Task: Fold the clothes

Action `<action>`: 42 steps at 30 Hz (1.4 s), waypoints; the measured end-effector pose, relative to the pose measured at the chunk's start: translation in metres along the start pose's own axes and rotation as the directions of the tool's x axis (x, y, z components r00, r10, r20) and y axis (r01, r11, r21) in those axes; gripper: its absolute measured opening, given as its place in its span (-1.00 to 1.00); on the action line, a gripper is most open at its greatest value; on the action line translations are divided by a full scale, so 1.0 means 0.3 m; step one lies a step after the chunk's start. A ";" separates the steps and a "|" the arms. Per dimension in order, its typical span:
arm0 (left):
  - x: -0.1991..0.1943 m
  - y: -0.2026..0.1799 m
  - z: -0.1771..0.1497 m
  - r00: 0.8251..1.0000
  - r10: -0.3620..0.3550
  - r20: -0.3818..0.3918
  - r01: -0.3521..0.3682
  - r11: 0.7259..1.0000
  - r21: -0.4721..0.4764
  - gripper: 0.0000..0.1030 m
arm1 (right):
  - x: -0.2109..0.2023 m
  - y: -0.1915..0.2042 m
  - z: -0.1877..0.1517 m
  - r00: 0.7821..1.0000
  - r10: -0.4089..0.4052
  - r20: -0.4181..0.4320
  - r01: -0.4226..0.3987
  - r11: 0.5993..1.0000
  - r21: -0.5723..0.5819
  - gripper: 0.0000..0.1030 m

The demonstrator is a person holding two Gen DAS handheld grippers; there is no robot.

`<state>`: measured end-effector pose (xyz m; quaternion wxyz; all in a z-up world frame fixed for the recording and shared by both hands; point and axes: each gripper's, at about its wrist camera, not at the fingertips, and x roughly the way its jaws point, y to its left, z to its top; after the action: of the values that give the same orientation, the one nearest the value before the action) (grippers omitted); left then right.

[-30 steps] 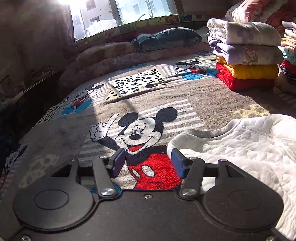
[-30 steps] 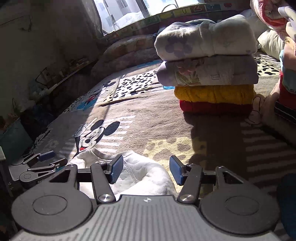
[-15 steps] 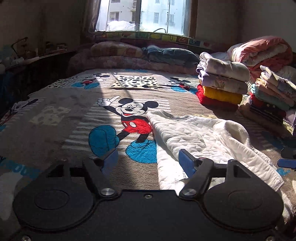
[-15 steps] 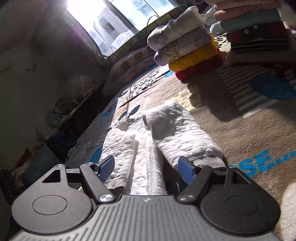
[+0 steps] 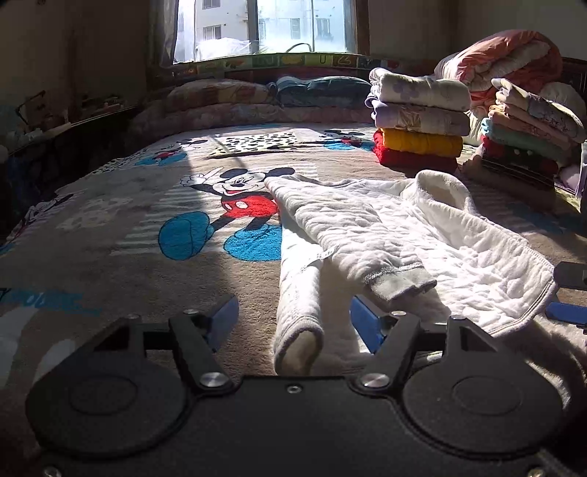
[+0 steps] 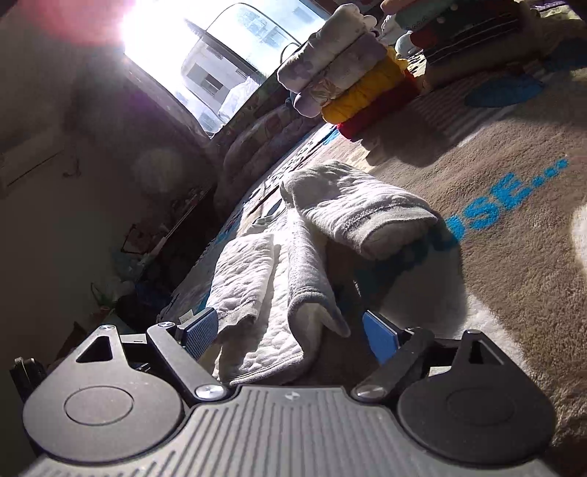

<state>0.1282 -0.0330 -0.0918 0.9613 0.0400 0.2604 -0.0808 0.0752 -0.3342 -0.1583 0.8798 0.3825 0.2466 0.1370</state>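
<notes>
Between the spread blue pads of the left gripper [image 5: 293, 323] lies one cuffed end of the white quilted garment [image 5: 385, 235], a narrow rolled tube of cloth running straight away from the camera; the jaws stand wide and pinch nothing. Low and level over the bed sits this gripper, pointed toward the window [image 5: 264, 25]. A second cuffed piece lies crossed over the tube, and beyond it the rest of the garment spreads rumpled to the right, with a fleecy lining turned up at its far edge.

At the garment's other side, the right gripper [image 6: 290, 335] is rolled steeply, so the bed slants across its view. Its jaws are likewise parted and grasping nothing, though bunched hem cloth sits in the gap and appears to brush the left pad.

Judging by the layout, this garment is only partly folded: some pieces are brought inward, but no neat rectangle is formed and the body is wrinkled. Further out on the Mickey Mouse blanket [image 5: 110, 238], a stack of folded clothes [image 5: 418, 121] in cream, lilac, yellow and red stands done, with a second folded pile [image 5: 528, 135] just beside it, so much of the job looks finished.
</notes>
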 end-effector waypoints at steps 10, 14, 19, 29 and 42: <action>0.042 -0.063 0.039 0.969 -0.236 -0.073 0.196 0.915 -0.352 0.22 | 0.053 0.011 -0.057 0.998 -0.056 0.005 0.056 0.995 -0.081 1.00; 0.111 -0.082 0.021 0.966 -0.252 -0.064 0.185 0.838 -0.514 0.09 | 0.052 0.000 -0.052 0.999 -0.043 0.017 0.044 0.997 -0.056 1.00; 0.158 -0.077 0.046 0.973 -0.225 -0.046 0.153 0.786 -0.599 -0.61 | 0.047 -0.008 -0.046 0.999 -0.032 0.016 0.033 0.999 -0.038 1.00; 0.046 0.072 0.216 0.992 -0.114 0.054 0.126 0.883 -0.453 -0.97 | 0.048 -0.004 -0.048 0.999 -0.039 0.007 0.039 0.998 -0.039 1.00; 0.102 0.534 0.322 1.000 -0.004 0.031 0.017 0.894 -0.447 -0.98 | 0.082 0.030 -0.071 0.993 -0.110 0.031 0.112 0.990 -0.086 1.00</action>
<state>0.2301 0.1090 -0.0185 0.9480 -0.1845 0.2583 -0.0247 0.0840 -0.3048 -0.1721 0.9051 0.3311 0.2496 0.0935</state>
